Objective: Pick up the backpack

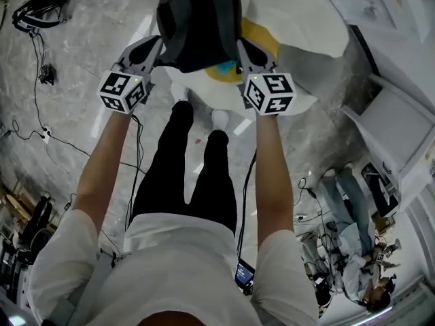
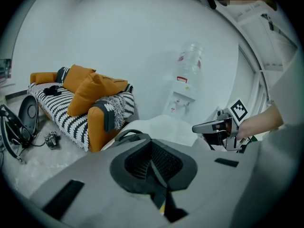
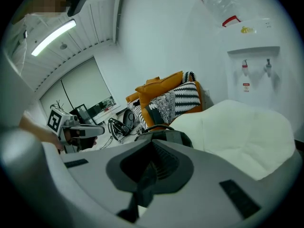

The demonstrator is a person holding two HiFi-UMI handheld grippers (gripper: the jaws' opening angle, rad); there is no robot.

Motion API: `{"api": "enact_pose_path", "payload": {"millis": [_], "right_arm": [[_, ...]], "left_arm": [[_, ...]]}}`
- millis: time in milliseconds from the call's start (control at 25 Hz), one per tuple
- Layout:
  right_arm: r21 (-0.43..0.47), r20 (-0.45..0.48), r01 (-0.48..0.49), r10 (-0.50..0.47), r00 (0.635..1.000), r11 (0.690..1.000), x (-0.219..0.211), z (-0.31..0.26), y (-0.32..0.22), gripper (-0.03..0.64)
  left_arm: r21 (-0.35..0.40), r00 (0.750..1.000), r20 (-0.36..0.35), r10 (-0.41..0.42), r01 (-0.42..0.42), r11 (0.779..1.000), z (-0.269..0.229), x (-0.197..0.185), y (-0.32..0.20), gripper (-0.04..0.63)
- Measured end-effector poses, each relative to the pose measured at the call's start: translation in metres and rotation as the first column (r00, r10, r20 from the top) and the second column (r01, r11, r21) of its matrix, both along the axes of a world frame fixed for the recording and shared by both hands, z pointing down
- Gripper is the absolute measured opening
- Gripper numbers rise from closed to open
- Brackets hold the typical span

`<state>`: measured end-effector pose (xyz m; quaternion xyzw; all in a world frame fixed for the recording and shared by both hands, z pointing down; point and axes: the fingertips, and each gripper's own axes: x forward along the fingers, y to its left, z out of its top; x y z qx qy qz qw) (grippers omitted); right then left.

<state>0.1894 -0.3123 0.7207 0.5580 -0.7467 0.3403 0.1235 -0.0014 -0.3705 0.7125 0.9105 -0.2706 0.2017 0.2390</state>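
Observation:
The dark grey backpack (image 1: 198, 20) hangs between my two grippers, above a white beanbag (image 1: 306, 26). My left gripper (image 1: 156, 47) is at its left side and my right gripper (image 1: 242, 50) at its right. In the left gripper view the jaws are shut with a dark strap (image 2: 160, 182) pinched between them, and the backpack's top (image 2: 128, 137) shows just beyond. The right gripper view shows the same: shut jaws with a dark strap (image 3: 142, 186) running out of them, and the backpack (image 3: 166, 136) beyond. Each gripper sees the other, the right gripper (image 2: 216, 127) and the left gripper (image 3: 78, 129).
An orange sofa (image 2: 80, 103) with a striped throw stands by the wall, a water dispenser (image 2: 186, 84) next to it. Cables (image 1: 41, 73) lie on the marble floor at the left. A white shelf (image 1: 401, 134) and seated people (image 1: 353, 263) are at the right.

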Motion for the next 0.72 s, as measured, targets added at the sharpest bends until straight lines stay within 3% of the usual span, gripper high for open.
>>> {"api": "enact_pose_path", "payload": {"millis": [720], "right_arm": [[-0.002,-0.041,0.050,-0.050,0.998,0.999,0.009,0.101,-0.054,0.008]], "left_arm": [[-0.041,0.999,0.037,-0.006,0.008,0.999,0.103,0.022,-0.034,0.024]]}}
